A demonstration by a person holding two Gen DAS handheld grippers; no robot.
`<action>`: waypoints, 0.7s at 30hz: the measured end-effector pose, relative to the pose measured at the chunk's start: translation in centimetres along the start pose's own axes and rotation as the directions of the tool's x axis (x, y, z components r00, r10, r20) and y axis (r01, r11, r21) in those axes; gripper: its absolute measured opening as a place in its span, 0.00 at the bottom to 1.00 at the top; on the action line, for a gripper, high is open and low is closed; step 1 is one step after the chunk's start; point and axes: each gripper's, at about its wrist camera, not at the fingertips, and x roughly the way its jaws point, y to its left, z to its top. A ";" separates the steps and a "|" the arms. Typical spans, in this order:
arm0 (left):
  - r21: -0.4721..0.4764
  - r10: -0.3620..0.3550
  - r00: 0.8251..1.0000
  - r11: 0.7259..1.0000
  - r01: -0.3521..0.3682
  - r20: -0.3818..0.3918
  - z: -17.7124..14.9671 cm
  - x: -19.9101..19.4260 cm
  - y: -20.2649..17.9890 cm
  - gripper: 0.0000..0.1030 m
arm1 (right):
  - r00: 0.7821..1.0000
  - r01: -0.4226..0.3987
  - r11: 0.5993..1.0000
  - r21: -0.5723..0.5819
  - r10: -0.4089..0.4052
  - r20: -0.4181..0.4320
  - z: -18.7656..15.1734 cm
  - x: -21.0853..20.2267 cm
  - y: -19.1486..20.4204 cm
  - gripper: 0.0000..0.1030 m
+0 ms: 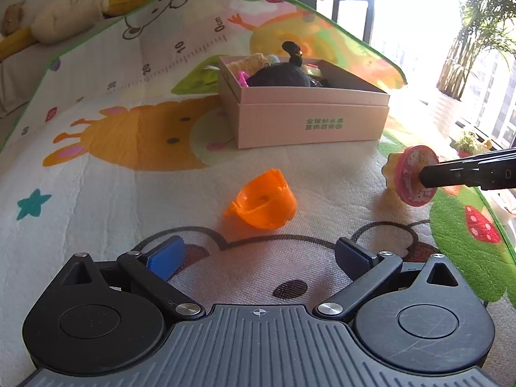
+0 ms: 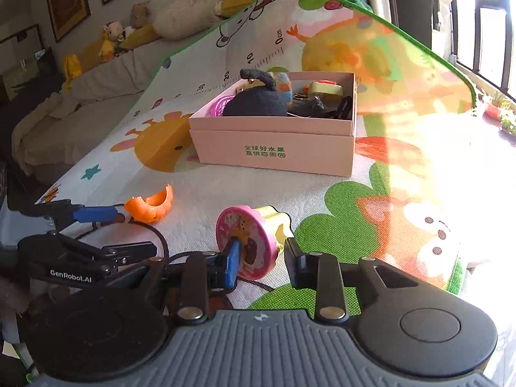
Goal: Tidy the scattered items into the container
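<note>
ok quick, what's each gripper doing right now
Left gripper: open, empty, just short of the orange cup.
Right gripper: jaws around the pink toy lying on the mat, not fully shut on it.

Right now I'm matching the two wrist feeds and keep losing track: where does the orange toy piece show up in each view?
Left wrist: the orange toy piece lies on the mat at centre, just ahead of the open left gripper.
Right wrist: the same piece is at left of centre, by the left gripper's blue fingertip.
Shared landmark: the pink box with green print, beyond it in both.
</note>
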 end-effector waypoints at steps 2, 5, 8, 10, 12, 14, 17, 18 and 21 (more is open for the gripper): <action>0.000 0.000 1.000 1.000 0.000 -0.001 0.0 0.0 -0.1 0.99 | 1.000 0.020 0.999 0.027 -0.021 0.010 0.4 0.1 -0.8 0.28; 0.003 0.003 1.000 1.000 -0.003 -0.003 0.0 0.1 -0.2 1.00 | 0.999 0.028 0.998 0.055 -0.029 0.023 0.9 0.3 -1.8 0.28; 0.014 0.010 1.000 1.000 -0.010 -0.007 0.0 0.1 -0.4 1.00 | 0.999 0.020 0.998 0.065 -0.022 0.034 1.5 0.7 -2.1 0.28; 0.017 0.013 1.000 1.000 -0.013 -0.008 0.0 0.1 -0.5 1.00 | 0.999 0.014 0.998 0.058 -0.016 0.042 1.9 1.1 -1.9 0.28; 0.016 0.012 1.000 1.000 -0.012 -0.008 -0.1 0.1 -0.4 1.00 | 0.999 0.005 0.999 0.034 -0.007 0.042 2.2 1.5 -1.2 0.29; 0.015 0.011 1.000 1.000 -0.011 -0.008 -0.1 0.1 -0.4 1.00 | 0.999 0.015 1.000 -0.009 -0.014 0.040 2.0 2.0 -0.4 0.43; 0.018 0.011 1.000 1.000 -0.010 -0.009 0.0 0.2 -0.4 1.00 | 0.997 0.059 0.995 -0.080 -0.055 0.044 1.3 2.8 1.1 0.67; 0.021 0.012 1.000 1.000 -0.012 -0.010 0.0 0.2 -0.5 1.00 | 0.996 0.078 0.991 -0.110 -0.073 0.046 1.0 3.1 1.6 0.67; 0.027 0.017 1.000 1.000 -0.016 -0.012 0.0 0.2 -0.6 1.00 | 0.991 0.131 0.978 -0.160 -0.124 0.052 0.6 4.1 2.7 0.67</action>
